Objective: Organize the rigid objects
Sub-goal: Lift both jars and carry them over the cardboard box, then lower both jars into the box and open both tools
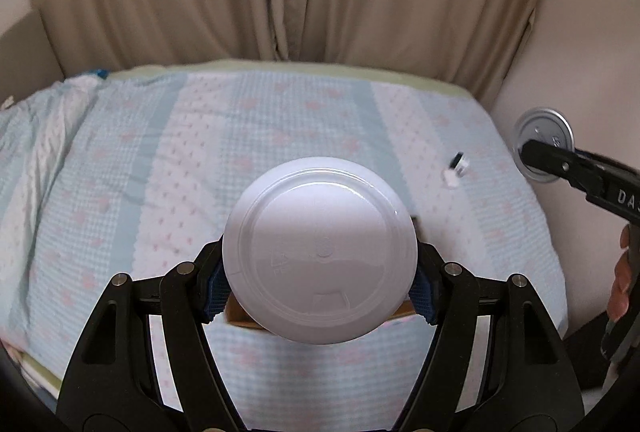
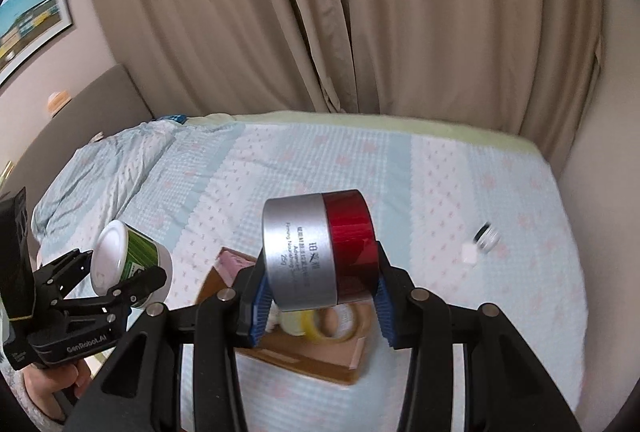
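My left gripper (image 1: 320,272) is shut on a white-lidded green jar (image 1: 320,252), held above the bed; its round white end faces the camera. It also shows in the right wrist view (image 2: 128,256), gripped at the left. My right gripper (image 2: 320,296) is shut on a silver and red round tin (image 2: 318,252), held over a brown cardboard box (image 2: 304,356). The tin's silver end shows at the right edge of the left wrist view (image 1: 542,144). The box holds a roll of yellowish tape (image 2: 332,324) and a pink item (image 2: 236,266).
A small black and white object (image 2: 480,242) lies on the light blue patterned bedspread (image 2: 320,168) to the right; it also shows in the left wrist view (image 1: 456,170). Beige curtains (image 2: 320,12) hang behind the bed. A wall stands at the right.
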The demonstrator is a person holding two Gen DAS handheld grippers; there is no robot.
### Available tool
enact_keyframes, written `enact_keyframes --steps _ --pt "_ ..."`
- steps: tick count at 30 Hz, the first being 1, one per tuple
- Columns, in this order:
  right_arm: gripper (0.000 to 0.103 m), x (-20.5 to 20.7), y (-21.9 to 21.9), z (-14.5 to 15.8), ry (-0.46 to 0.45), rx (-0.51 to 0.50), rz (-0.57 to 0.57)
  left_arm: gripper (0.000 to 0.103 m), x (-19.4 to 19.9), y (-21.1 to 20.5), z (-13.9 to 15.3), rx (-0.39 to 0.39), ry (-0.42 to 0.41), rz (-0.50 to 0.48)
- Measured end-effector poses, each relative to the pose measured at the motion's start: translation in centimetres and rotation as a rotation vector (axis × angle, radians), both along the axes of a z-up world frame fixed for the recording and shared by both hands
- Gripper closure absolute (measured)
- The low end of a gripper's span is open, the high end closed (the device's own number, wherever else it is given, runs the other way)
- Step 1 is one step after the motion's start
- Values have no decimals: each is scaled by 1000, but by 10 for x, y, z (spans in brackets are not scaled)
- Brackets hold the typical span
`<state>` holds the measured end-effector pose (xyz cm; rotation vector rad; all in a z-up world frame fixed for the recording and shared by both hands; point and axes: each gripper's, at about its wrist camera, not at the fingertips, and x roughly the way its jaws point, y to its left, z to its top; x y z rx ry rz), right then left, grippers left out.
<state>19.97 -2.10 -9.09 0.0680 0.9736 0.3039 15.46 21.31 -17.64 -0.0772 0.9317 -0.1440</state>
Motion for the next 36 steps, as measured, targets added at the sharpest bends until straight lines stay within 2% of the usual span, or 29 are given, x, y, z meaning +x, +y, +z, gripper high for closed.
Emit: enact_keyframes --steps 8,15,20,28,36 --pt "63 -10 52 -59 121 14 -117 35 27 46 -68 15 131 -54" --pt "65 -14 69 -125 246 -14 -153 35 48 43 -132 17 224 -88" --pt "65 -13 69 -171 301 -25 -172 35 65 33 -182 32 284 -119" --pt "65 -9 84 -242 433 -80 -96 35 94 18 -235 81 363 -131" --pt "65 -11 107 -265 493 -104 -5 35 103 18 -257 95 424 -128"
